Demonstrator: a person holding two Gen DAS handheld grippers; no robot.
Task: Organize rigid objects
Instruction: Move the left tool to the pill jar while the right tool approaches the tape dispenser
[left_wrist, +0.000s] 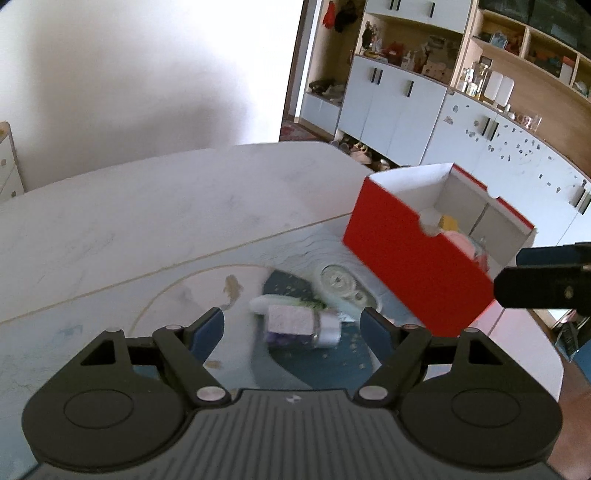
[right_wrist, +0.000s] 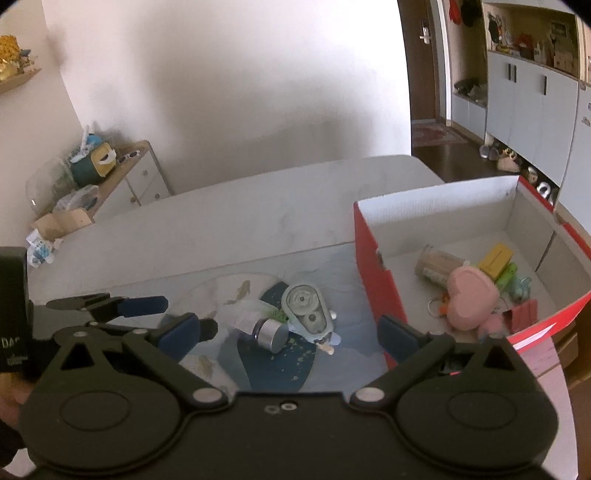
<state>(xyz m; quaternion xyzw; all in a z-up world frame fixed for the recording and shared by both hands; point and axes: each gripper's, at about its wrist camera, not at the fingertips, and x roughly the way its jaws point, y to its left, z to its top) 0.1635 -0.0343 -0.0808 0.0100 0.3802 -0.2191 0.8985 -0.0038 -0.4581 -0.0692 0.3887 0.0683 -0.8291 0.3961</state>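
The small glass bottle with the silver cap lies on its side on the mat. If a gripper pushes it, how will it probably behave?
The small glass bottle with the silver cap looks round, so it would probably roll on the blue patterned mat rather than slide. It seems rigid and possibly breakable. Its smooth cap may slip between pads. It lies against the pale green gear toy, which may stop rolling that way.

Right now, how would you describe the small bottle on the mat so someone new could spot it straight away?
Find the red box on the white table; left of it lies a blue patterned mat. The small bottle lies on its side there, beside the pale green gear toy, and alone has a shiny silver cap.
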